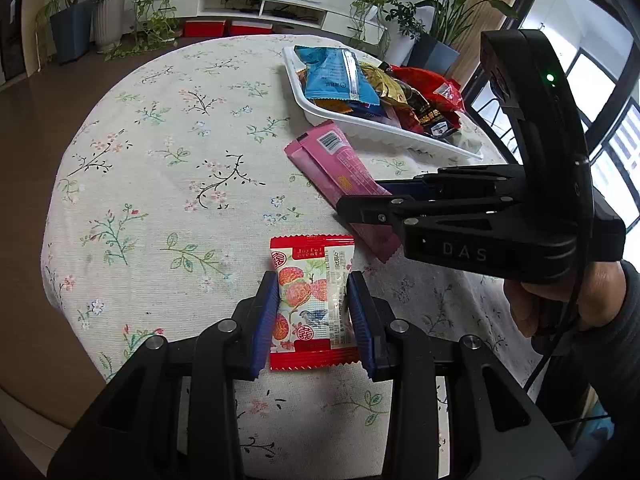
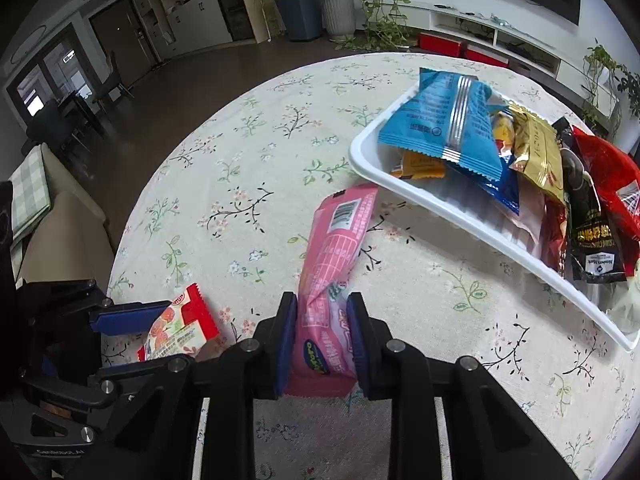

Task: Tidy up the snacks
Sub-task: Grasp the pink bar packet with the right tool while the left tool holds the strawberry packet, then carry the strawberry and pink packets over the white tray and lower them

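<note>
A red-and-white fruit-print snack packet [image 1: 312, 308] lies flat on the floral tablecloth, and my left gripper [image 1: 314, 284] is shut on its two long sides. A long pink snack packet [image 2: 340, 240] points toward the white tray [image 2: 440, 208]. My right gripper [image 2: 322, 304] is shut on its near end, and the wrapper crumples between the blue pads. In the left wrist view the right gripper [image 1: 360, 196] comes in from the right over the pink packet [image 1: 336, 160]. In the right wrist view the left gripper [image 2: 160, 336] and the red packet [image 2: 180, 332] show at lower left.
The white tray [image 1: 360, 128] at the table's far right holds several packets, with a blue one [image 2: 448, 128] on top and gold, black and red ones beside it. The round table's edge curves close on the left. A hand [image 1: 560, 300] holds the right gripper's handle.
</note>
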Tool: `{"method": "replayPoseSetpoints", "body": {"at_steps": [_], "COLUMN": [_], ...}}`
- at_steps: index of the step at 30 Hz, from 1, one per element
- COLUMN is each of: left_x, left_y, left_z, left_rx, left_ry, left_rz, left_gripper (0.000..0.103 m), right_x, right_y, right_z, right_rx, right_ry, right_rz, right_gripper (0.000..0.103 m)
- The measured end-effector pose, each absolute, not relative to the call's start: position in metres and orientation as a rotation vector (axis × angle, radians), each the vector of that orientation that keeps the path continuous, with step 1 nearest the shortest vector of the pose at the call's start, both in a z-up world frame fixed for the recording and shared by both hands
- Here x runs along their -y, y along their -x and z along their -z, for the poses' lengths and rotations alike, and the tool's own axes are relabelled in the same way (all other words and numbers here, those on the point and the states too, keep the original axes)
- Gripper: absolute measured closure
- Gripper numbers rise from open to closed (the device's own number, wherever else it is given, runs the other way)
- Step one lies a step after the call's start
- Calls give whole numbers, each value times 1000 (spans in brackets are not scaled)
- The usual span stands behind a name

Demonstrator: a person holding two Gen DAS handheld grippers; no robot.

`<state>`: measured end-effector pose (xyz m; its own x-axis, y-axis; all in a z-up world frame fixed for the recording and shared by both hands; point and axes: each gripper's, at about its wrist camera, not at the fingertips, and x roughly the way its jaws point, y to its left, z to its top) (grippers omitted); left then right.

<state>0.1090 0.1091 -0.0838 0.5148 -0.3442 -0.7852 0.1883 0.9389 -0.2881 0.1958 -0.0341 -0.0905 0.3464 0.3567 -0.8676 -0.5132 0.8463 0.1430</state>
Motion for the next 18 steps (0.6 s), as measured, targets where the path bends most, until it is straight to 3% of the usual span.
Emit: {"method": "replayPoseSetpoints", "body": {"at_steps": [18], "left_x": [-111], "left_y": [-108], "left_z": [83], "left_rx": [-972], "left_ry": [173], "left_rz": [313], "left_gripper": [70], "right_x": [66], "right_y": [-161], "right_z": [69], "right_rx": [-1012], "right_ry": [63], "right_rz": [-575], "right_gripper": [80]}}
